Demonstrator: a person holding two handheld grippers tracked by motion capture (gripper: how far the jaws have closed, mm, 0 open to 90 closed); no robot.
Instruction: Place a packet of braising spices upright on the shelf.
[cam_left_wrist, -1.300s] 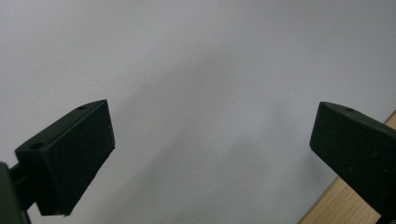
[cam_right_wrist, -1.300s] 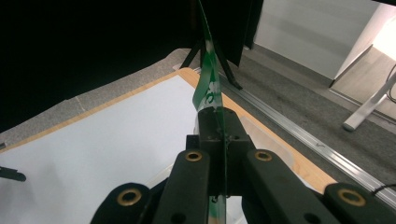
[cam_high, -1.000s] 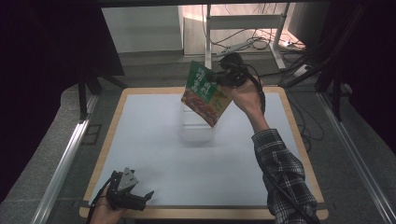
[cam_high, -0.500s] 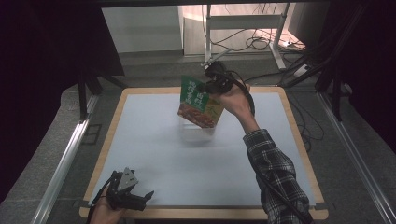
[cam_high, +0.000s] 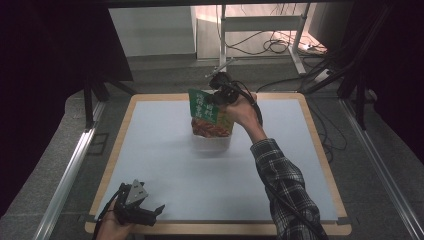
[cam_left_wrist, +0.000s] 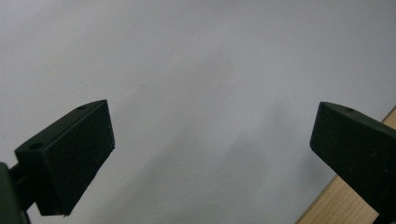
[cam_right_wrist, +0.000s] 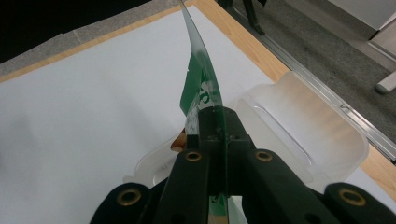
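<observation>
A green and red food packet (cam_high: 210, 114) hangs upright over a clear plastic container (cam_high: 212, 143) in the middle of the white mat. My right gripper (cam_high: 216, 96) is shut on the packet's top edge, and the packet's lower end reaches the container's mouth. In the right gripper view the jaws (cam_right_wrist: 215, 122) pinch the thin packet (cam_right_wrist: 201, 79) edge-on, with the open container (cam_right_wrist: 303, 135) and its lid below. My left gripper (cam_high: 151, 212) rests near the front left edge of the table, open, with nothing between its fingers (cam_left_wrist: 74, 158).
The white mat (cam_high: 165, 165) covers a wooden table with a rim (cam_high: 310, 125). Metal rails (cam_high: 70, 170) run along both sides. Cables and a table frame (cam_high: 260, 35) lie on the floor beyond the far edge.
My right gripper has carried the packet down and to the left, onto the clear container. The left gripper has stayed where it was.
</observation>
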